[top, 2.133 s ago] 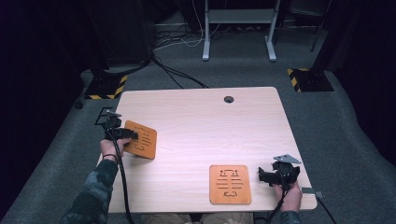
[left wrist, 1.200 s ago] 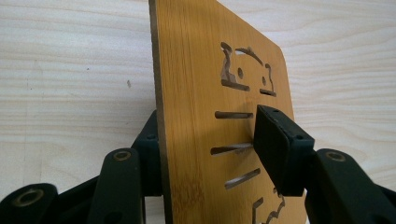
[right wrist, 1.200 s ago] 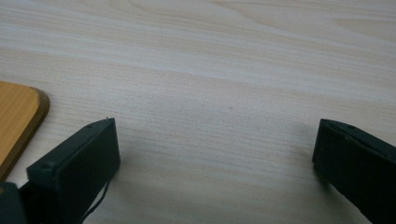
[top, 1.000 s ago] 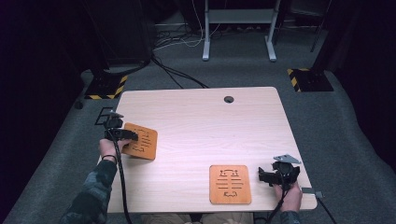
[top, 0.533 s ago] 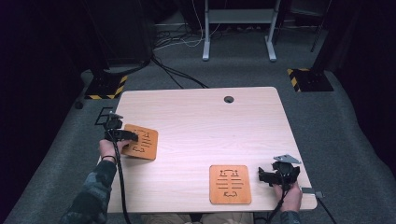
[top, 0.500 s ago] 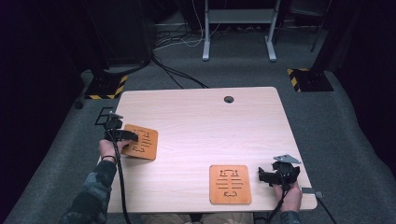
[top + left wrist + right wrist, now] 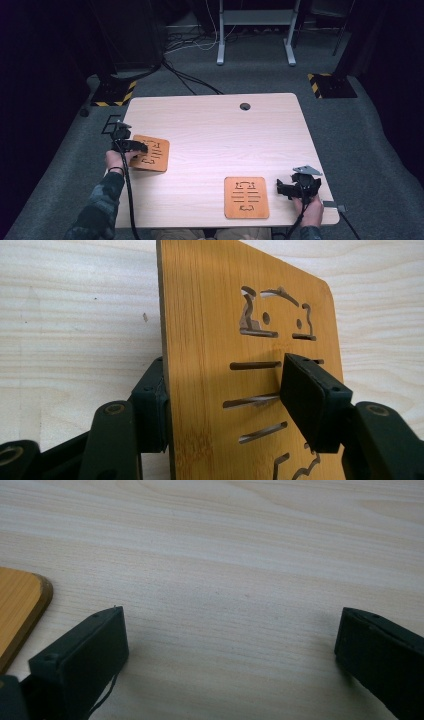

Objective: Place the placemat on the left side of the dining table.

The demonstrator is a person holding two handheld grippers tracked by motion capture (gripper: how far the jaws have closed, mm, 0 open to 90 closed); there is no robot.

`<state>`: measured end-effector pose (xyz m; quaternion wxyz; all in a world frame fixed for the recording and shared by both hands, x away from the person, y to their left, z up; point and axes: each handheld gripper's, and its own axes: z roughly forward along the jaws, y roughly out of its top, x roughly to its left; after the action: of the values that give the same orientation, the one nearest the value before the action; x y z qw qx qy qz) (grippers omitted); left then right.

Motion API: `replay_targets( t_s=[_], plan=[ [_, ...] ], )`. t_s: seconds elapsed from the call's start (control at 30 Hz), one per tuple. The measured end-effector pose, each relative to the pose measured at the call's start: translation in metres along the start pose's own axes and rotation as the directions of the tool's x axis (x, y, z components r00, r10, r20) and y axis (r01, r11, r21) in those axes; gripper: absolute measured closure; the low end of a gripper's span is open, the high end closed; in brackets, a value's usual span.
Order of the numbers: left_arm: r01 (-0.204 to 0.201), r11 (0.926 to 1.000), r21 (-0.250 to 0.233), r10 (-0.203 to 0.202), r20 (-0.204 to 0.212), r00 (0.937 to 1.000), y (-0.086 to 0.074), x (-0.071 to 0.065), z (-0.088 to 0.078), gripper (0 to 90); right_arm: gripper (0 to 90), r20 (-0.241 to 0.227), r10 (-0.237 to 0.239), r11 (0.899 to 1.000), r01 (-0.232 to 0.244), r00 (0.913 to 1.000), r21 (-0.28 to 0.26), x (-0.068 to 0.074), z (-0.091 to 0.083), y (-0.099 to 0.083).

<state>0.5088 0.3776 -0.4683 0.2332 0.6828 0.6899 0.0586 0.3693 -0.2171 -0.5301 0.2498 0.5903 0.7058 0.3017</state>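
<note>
Presently the left claw [image 7: 137,146] sits at the left part of the surface [image 7: 210,130], and the left wooden board [image 7: 150,153] lies between its jaws. Seen from the left claw view, the left claw [image 7: 220,400] straddles that board [image 7: 215,340] at its near edge: one jaw stands behind the board's left edge, close against it, while the other stands in front of the board's face with a visible gap, its pad not pressing on the wood. The jaws are about half open and have just been opening, with the board between them but not gripped. From above, the board rests on the surface just beside the left hand [image 7: 117,160].

The board is a thin orange-brown panel with rounded corners and a fine straight grain. Shapes are cut through it: several short level slots in a column, and irregular figures above and below them, through which the pale surface shows.

A second wooden board [image 7: 246,197] of the same look lies flat near the front edge of the surface, well apart from the left board. The right claw [image 7: 283,188] rests just to the right of it, not touching. In the right claw view its jaws stand wide apart over bare surface [image 7: 240,555] with nothing between them, one rounded corner of the second board [image 7: 17,612] at the left margin.
</note>
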Motion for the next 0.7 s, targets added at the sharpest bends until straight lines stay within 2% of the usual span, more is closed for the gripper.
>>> replay_targets(
  t_s=[0.13, 0.3, 0.4, 0.7],
  plan=[
    [0.014, 0.9999, 0.003, -0.014, 0.0, 0.9999, -0.001, 0.0008, 0.0018, 39.6, 0.0, 0.0, 0.0, 1.0, 0.0, 1.0, 0.0, 0.0, 0.0, 0.0],
    [0.002, 1.0, -0.001, -0.002, 0.007, 1.0, -0.002, 0.0033, 0.0028, 39.1, 0.0, 0.0, 0.0, 1.0, 0.0, 1.0, 0.0, 0.0, 0.0, 0.0],
    [0.015, 0.9999, -0.004, -0.015, 0.008, 0.9998, -0.003, 0.0038, 0.0041, 38.7, 0.0, 0.0, 0.0, 1.0, 0.0, 1.0, 0.0, 0.0, 0.0, 0.0],
    [0.022, 0.9998, 0.001, -0.022, 0.03, 0.9993, -0.0042, 0.0098, 0.0073, 38.2, 0.0, 0.0, 0.0, 1.0, 0.0, 1.0, 0.0, 0.0, 0.0, 0.0]
  ],
)
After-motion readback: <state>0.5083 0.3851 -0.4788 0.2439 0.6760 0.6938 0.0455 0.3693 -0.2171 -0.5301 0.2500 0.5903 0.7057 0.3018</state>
